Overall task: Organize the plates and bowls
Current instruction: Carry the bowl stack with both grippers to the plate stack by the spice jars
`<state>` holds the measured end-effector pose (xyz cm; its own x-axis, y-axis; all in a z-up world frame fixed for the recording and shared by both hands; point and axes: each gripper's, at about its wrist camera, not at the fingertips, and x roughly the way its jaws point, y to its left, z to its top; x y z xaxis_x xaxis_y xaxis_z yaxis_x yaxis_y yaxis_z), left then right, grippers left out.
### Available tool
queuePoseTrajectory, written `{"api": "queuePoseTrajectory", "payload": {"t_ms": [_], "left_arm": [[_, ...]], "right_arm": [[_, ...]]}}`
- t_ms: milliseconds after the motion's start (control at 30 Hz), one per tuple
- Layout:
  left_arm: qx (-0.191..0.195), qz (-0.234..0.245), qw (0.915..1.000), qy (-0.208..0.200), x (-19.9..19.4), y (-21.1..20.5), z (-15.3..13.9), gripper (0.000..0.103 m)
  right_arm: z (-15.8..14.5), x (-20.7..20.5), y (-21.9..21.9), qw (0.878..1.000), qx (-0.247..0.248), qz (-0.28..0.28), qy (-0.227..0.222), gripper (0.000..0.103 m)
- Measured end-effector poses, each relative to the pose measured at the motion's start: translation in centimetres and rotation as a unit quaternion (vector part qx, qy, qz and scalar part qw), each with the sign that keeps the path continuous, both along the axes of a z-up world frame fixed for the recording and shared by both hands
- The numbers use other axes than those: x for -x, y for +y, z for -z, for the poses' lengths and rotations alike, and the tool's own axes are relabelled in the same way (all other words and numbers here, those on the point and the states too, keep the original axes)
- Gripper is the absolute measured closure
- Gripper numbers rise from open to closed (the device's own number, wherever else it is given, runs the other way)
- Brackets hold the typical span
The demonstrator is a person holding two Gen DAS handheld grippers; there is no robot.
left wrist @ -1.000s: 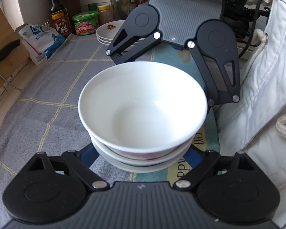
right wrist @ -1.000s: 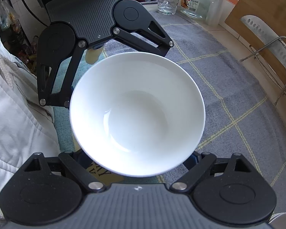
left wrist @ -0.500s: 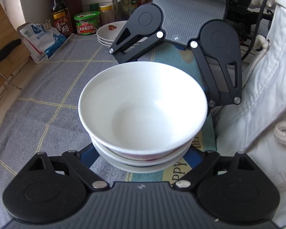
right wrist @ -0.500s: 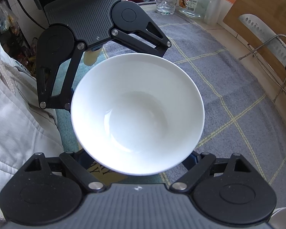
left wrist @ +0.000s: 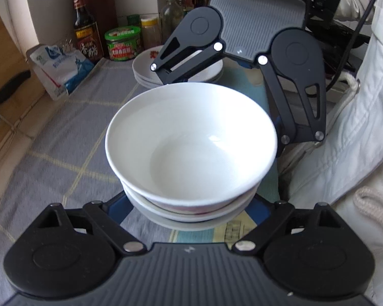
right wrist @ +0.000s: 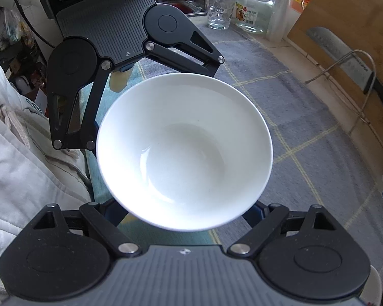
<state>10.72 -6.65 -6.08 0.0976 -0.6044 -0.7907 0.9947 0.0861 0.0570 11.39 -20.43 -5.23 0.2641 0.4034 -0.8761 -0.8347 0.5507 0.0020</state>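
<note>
Bowl stack higher, mouths upward

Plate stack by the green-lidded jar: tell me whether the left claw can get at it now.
Probably not. The left claw is shut on the stacked bowls, together with the right claw, which also partly blocks the plate stack.
</note>
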Motion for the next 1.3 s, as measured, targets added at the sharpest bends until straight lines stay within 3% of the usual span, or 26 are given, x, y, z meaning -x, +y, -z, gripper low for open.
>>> {"api": "queuePoseTrajectory", "payload": {"t_ms": [267, 567, 733, 1300], "left_arm": [[0.021, 0.003, 0.9996, -0.018, -0.4, -6.0, -1.5, 0.011], [0.046, 0.037, 0.9972, -0.046, -2.7, -14.5, -1.9, 0.011], [0.048, 0.055, 0.9961, -0.05, -3.9, -18.4, -1.4, 0.011], [0.035, 0.056, 0.9973, -0.031, -6.3, -23.6, 2.1, 0.011]], "right_arm": [[-2.0, 0.3, -6.5, 1.0, 0.013, 0.002, -0.022, 0.009], [-3.7, -0.2, -15.1, 0.997, 0.043, 0.035, -0.046, 0.009], [-3.4, -0.7, -18.9, 0.996, 0.054, 0.056, -0.048, 0.009], [0.2, -2.3, -23.5, 0.994, 0.052, 0.089, -0.019, 0.009]]}}
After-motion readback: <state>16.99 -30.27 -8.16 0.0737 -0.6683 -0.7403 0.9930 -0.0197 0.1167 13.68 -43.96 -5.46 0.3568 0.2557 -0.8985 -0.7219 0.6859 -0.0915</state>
